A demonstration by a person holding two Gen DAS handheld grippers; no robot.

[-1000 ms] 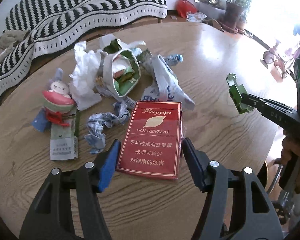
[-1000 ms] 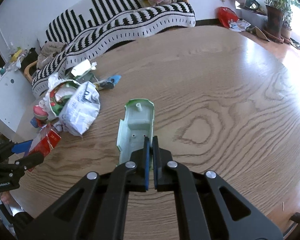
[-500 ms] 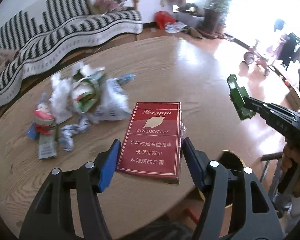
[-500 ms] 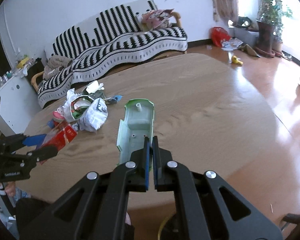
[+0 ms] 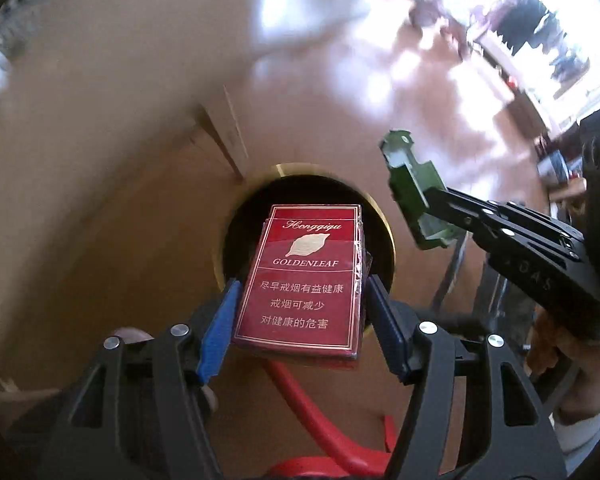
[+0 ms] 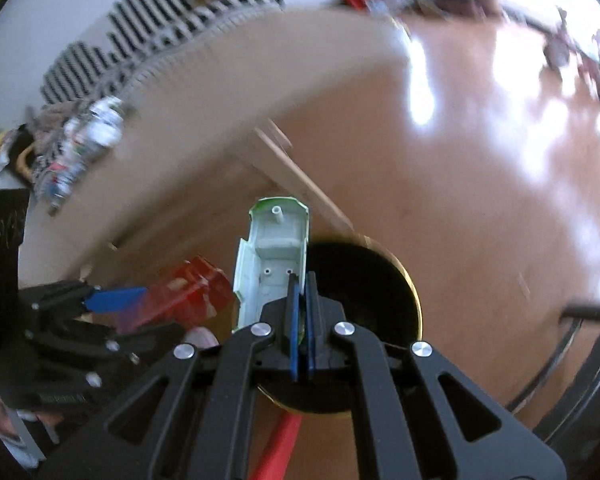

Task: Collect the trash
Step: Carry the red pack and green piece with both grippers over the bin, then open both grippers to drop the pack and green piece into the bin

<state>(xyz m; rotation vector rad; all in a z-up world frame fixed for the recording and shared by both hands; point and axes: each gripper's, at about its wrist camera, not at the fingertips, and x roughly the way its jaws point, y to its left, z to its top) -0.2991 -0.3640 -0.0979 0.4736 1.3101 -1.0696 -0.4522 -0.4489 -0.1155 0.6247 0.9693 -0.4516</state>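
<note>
Well, from the left wrist view I see my left gripper (image 5: 300, 312) with its blue-padded fingers (image 5: 218, 332) clamped on either side of the flat red cigarette carton printed GOLDENLEAF (image 5: 304, 280), held level in the air directly over the round dark bin with a brass-coloured rim (image 5: 384, 216) on the floor below. To the right in the same view, my right gripper (image 5: 432, 204) reaches in, its tips pinched on the green moulded plastic shell (image 5: 410, 184), which sits just right of the bin's rim and apart from the carton. Background is smeared with motion blur. From the right wrist view, my right gripper's blue pads (image 6: 296, 320) are nearly together, gripping the near edge of the pale green shell (image 6: 274, 256), which points away, hollow side facing the camera, just left of the bin's dark mouth (image 6: 360, 276). At the left, my other gripper (image 6: 112, 300) carries the red carton (image 6: 184, 296), blurred. Far left, crumpled trash (image 6: 84, 140) lies on the wooden table (image 6: 228, 64).
</note>
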